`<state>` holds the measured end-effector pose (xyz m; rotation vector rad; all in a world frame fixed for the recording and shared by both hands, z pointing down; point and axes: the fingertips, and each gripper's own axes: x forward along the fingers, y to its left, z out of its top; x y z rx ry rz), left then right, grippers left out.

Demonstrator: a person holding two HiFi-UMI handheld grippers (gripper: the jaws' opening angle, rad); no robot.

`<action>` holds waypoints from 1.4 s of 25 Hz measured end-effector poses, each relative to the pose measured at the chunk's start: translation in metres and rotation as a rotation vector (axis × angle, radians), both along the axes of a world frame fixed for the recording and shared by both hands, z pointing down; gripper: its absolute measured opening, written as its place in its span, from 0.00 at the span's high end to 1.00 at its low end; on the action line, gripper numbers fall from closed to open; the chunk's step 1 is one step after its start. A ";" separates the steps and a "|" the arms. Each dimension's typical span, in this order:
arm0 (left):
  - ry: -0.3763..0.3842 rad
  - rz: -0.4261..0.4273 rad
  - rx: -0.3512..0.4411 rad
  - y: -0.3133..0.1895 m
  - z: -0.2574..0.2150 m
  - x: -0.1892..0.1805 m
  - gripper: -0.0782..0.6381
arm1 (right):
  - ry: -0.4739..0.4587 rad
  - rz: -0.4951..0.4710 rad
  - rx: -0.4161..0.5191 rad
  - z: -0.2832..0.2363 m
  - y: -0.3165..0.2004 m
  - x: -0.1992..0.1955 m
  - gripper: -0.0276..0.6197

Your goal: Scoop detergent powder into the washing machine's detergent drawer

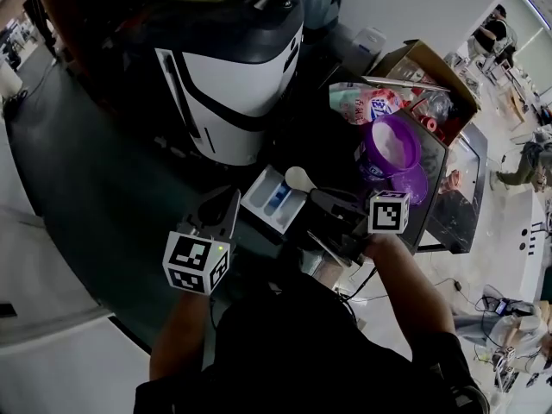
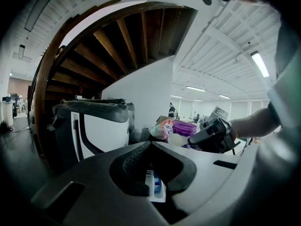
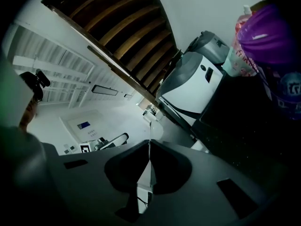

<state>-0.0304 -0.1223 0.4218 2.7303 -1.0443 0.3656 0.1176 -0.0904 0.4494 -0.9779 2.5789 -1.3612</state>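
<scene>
At the far left stands a large white-and-black appliance (image 1: 228,67), its curved dark stripe facing the person. Near of it, the left gripper (image 1: 226,203) points toward the pulled-out detergent drawer (image 1: 269,198). In its own view its fingers are together at the tips with nothing between them, and the white drawer with its blue insert shows just below them.

Just right of the drawer's far corner is the round white bowl of the scoop (image 1: 299,178). Whether it holds powder I cannot tell. The right gripper (image 1: 309,190) holds it, fingers clamped on the thin white handle, which shows edge-on in the right gripper view.

Farther right is an open purple tub (image 1: 392,145) with pale powder inside. Touching its far side is a pink-and-white detergent bag (image 1: 362,106). An open cardboard box (image 1: 427,63) stands beyond them at the far right.
</scene>
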 end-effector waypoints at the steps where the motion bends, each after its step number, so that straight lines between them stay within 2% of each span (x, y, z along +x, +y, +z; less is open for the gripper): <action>1: 0.001 0.002 -0.007 0.001 0.003 0.001 0.88 | 0.005 -0.001 -0.007 0.007 0.002 -0.001 0.93; 11: -0.011 0.023 -0.039 0.007 0.023 0.019 0.88 | 0.028 0.032 -0.057 0.053 0.015 -0.001 0.93; 23: -0.016 0.015 -0.061 0.005 0.035 0.010 0.88 | 0.019 0.069 -0.117 0.090 0.026 -0.015 0.93; 35: -0.002 -0.012 -0.090 0.003 0.053 -0.004 0.88 | 0.129 0.052 -0.151 0.128 0.018 -0.025 0.93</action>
